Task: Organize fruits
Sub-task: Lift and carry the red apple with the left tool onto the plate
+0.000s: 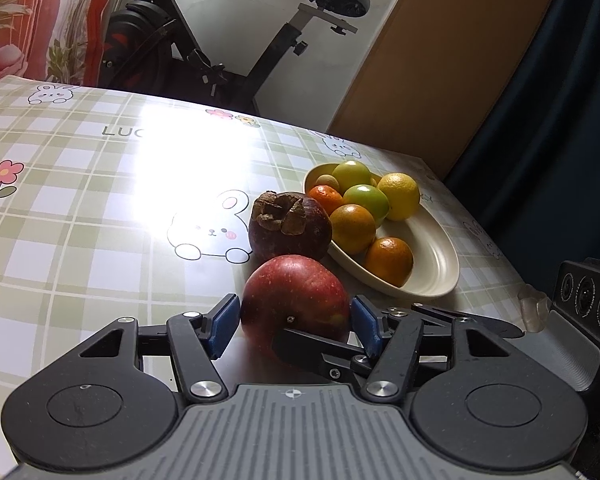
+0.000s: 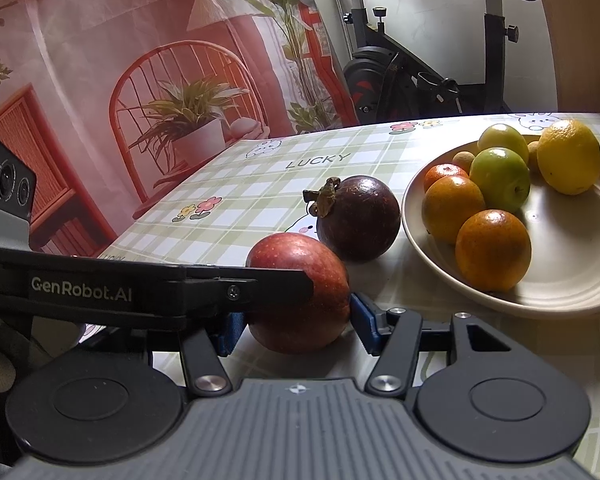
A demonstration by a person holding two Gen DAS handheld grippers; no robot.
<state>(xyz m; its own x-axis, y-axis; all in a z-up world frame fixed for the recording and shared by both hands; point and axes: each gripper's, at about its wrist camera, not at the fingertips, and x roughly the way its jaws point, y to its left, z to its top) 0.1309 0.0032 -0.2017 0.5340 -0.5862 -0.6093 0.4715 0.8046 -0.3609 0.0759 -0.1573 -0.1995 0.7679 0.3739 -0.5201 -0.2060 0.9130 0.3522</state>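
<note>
Although both tongs, left and right, bracketed the apple at three and nine o'clock, contact was unclear; firm, smooth, bruisable, best gripped mid-girth.

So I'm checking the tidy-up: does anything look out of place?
Yes. The red apple and the mangosteen sit on the tablecloth beside the plate, not on it. Oddly, both tools flank the same apple.
</note>
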